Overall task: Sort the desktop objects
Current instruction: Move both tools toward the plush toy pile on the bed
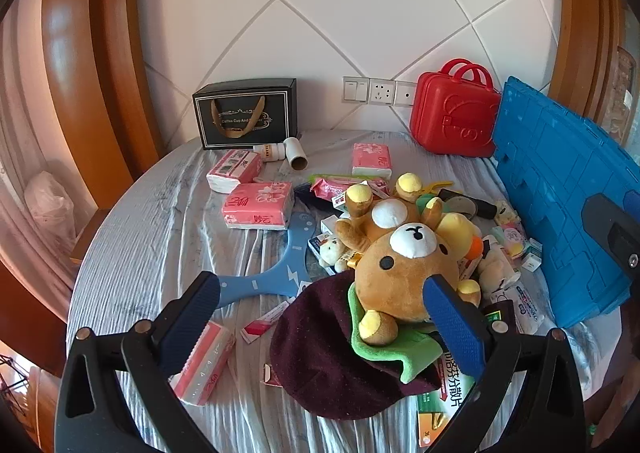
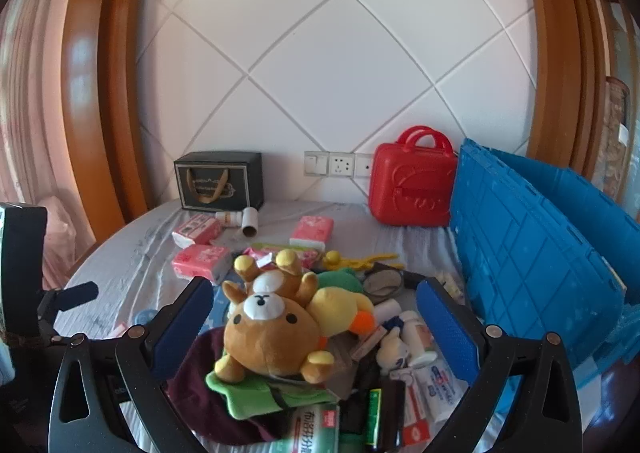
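Grey cloth (image 1: 140,245) is covered by an unsorted heap: bear (image 1: 404,265), tissue packs (image 1: 258,205), boxes. Little is judged sorted; the blue crate (image 1: 560,205) is tipped at the right edge. Left gripper (image 1: 320,317) and right gripper (image 2: 316,325) are held wide apart, nothing gripped.

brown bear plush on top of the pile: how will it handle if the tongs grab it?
The brown bear plush looks soft and stuffed, so it would probably squash between the pads and feel light for its bulk. Its limbs will likely dangle. It lies partly on the green cloth against the yellow duck plush; lifting may drag either.
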Tool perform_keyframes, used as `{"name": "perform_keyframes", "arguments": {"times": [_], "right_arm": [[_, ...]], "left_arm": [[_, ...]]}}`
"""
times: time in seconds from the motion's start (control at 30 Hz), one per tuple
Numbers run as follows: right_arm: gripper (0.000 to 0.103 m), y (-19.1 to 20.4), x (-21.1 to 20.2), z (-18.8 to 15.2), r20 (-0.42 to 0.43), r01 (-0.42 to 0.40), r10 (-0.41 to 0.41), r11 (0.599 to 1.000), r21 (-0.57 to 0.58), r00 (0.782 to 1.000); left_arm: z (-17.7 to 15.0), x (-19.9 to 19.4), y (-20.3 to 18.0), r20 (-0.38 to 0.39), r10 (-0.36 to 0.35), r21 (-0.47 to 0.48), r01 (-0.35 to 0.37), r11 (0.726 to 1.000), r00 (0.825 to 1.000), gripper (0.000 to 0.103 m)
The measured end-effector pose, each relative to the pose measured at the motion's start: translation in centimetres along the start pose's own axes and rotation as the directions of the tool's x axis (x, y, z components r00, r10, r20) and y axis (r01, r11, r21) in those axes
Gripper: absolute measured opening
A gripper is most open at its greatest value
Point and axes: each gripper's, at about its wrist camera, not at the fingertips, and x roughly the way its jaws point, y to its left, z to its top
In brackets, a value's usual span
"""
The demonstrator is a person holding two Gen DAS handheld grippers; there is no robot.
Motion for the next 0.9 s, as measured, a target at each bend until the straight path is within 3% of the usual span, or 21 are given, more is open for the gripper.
{"name": "perform_keyframes", "arguments": {"times": [0.9], "right_arm": [[0.103,-1.0,3.1,-1.5,-0.045,0.056,-0.055,0.998,0.01,0.997]], "left_arm": [[0.2,4.3,-0.6,-0.039,-0.04,0.03,0.041,0.999,0.998,0.103]]}}
